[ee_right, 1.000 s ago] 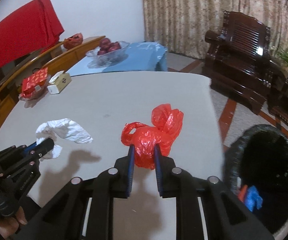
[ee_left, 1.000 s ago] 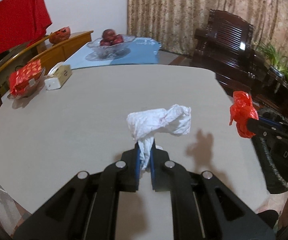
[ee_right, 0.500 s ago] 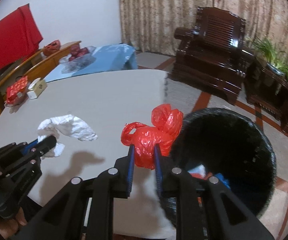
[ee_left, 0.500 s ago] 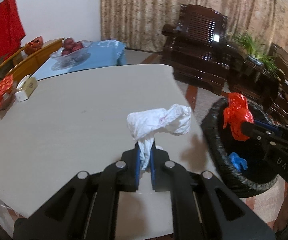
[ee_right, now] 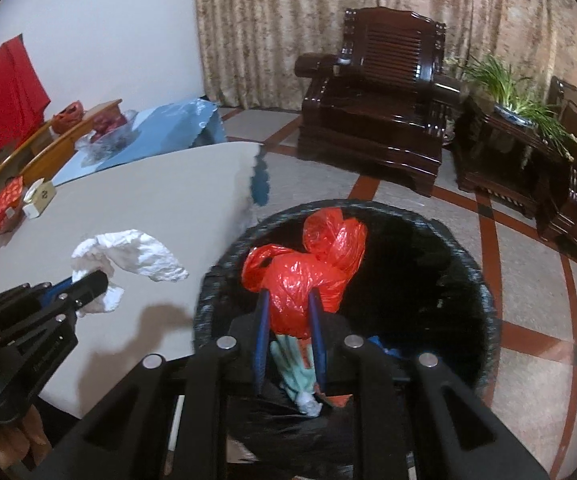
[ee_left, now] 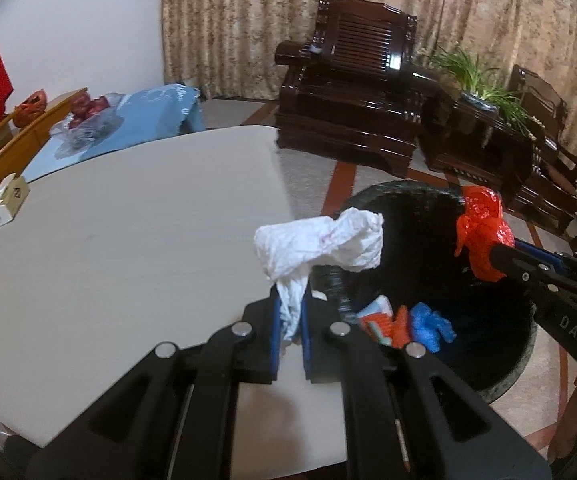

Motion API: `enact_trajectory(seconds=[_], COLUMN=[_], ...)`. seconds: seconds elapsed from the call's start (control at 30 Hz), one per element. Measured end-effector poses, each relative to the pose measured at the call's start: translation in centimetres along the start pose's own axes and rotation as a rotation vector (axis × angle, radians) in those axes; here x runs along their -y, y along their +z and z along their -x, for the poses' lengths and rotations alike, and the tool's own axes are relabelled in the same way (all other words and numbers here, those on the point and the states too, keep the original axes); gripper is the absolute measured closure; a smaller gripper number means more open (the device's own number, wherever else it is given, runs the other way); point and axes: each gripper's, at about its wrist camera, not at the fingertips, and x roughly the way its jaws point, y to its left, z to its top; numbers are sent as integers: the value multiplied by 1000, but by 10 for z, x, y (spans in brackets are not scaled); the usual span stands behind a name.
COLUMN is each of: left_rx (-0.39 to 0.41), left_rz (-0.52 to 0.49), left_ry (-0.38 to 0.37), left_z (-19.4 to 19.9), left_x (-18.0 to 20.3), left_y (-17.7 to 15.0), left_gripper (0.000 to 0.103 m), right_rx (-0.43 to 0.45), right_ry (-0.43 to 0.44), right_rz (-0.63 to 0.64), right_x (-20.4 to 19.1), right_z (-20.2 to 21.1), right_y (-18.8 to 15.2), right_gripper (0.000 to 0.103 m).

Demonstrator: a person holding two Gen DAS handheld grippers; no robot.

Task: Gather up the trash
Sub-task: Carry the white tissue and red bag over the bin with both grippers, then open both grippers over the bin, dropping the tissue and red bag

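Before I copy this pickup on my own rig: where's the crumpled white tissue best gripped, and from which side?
Grip the white tissue by its twisted tail, coming from below, as the left gripper does: that narrow neck fits between the fingers, while the puffy wad above looks too wide and loose to pinch securely.

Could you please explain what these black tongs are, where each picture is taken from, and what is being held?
These are two hand-held grippers, each with a camera looking along its fingers; there is no robot arm. One picture is from the left gripper, shut on a white tissue. The other is from the right gripper, shut on a red bag over a black bin that already holds some trash. Each camera also sees the other gripper. On the table, far left, lie a tissue box and a red packet.
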Motion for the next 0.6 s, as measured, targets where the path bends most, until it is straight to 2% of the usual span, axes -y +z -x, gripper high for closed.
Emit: enact_trajectory(seconds=[0.3, 0.53, 0.57, 0.6], left_rx=[-32, -80, -85, -88], left_rz=[-48, -72, -82, -93], left_ry=[-33, -52, -48, -40], left_z=[-27, -61, -67, -70], left_x=[64, 100, 105, 108], left_y=[0, -16, -20, -22], left_gripper=[96, 95, 91, 81], right_rx=[-3, -31, -40, -50], right_ry=[-30, -30, -28, -27], right_rz=[-51, -82, -83, -83], right_x=[61, 91, 94, 96], right_z=[-13, -32, -35, -39], right_y=[-5, -21, -23, -26], right_gripper=[84, 84, 83, 80])
